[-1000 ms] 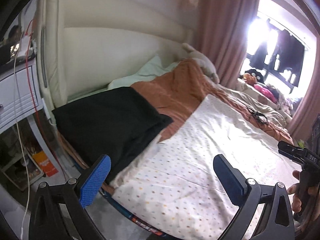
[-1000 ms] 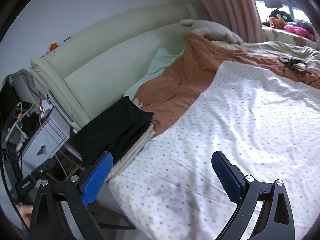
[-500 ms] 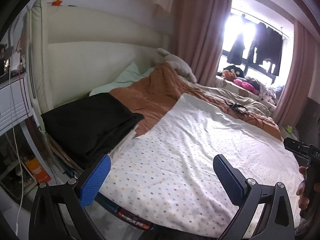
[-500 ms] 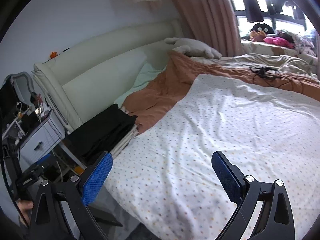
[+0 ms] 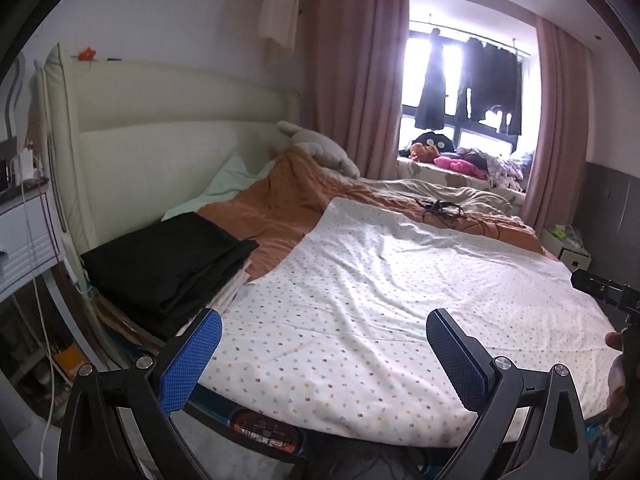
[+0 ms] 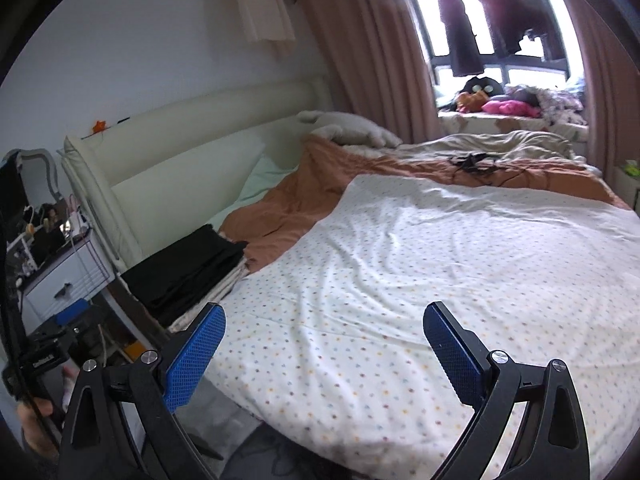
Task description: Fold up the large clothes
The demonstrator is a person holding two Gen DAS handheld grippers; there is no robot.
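Note:
A stack of folded black clothes (image 5: pixel 168 264) lies at the bed's near left corner, by the headboard; it also shows in the right wrist view (image 6: pixel 188 268). A white dotted sheet (image 5: pixel 400 308) covers the near half of the bed (image 6: pixel 440 280). My left gripper (image 5: pixel 322 354) is open and empty, held off the bed's near edge. My right gripper (image 6: pixel 324 350) is open and empty, also off the near edge. The right gripper's body (image 5: pixel 604 292) shows at the far right of the left wrist view.
An orange blanket (image 5: pixel 288 200) and a plush toy (image 5: pixel 320 152) lie toward the cream headboard (image 5: pixel 160 152). A black cable tangle (image 5: pixel 444 210) lies on the far side. A white nightstand (image 6: pixel 68 280) stands left of the bed. A window with hanging dark clothes (image 5: pixel 468 88) is behind.
Both grippers have drawn back and tilted up from the bed, so more of the room and window shows. Both stayed open and empty.

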